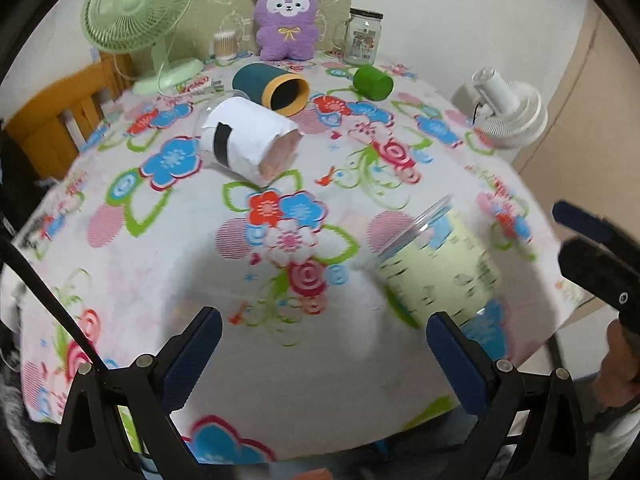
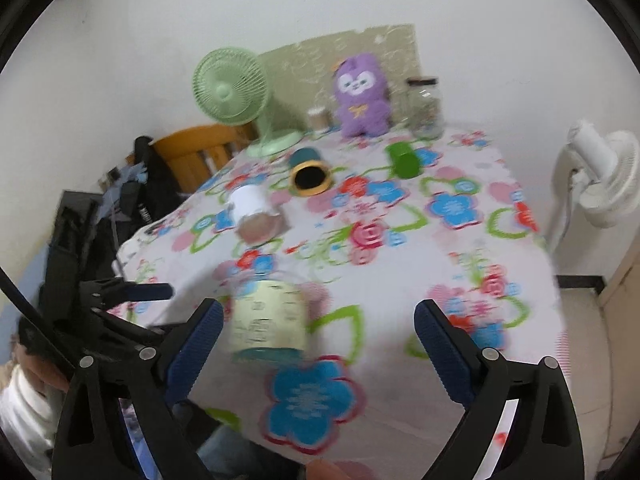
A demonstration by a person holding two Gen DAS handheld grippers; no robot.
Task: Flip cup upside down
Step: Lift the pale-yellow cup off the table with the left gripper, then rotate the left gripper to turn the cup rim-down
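Note:
A clear plastic cup with a pale green label (image 1: 436, 268) lies tilted on the flowered tablecloth (image 1: 280, 352) near the front right; in the right wrist view (image 2: 269, 316) it is blurred, close to my left finger. My left gripper (image 1: 324, 344) is open and empty, the cup just beyond its right finger. My right gripper (image 2: 318, 336) is open and empty, above the table's front edge. Its dark body shows at the right edge of the left wrist view (image 1: 596, 256).
A white paper-wrapped cup (image 1: 250, 142), a teal cup with a yellow rim (image 1: 272, 88) and a green cup (image 1: 374, 81) lie on their sides farther back. A green fan (image 1: 140, 12), purple plush (image 1: 285, 20) and glass jar (image 1: 363, 36) stand at the back. A white fan (image 1: 506, 112) stands off the table's right.

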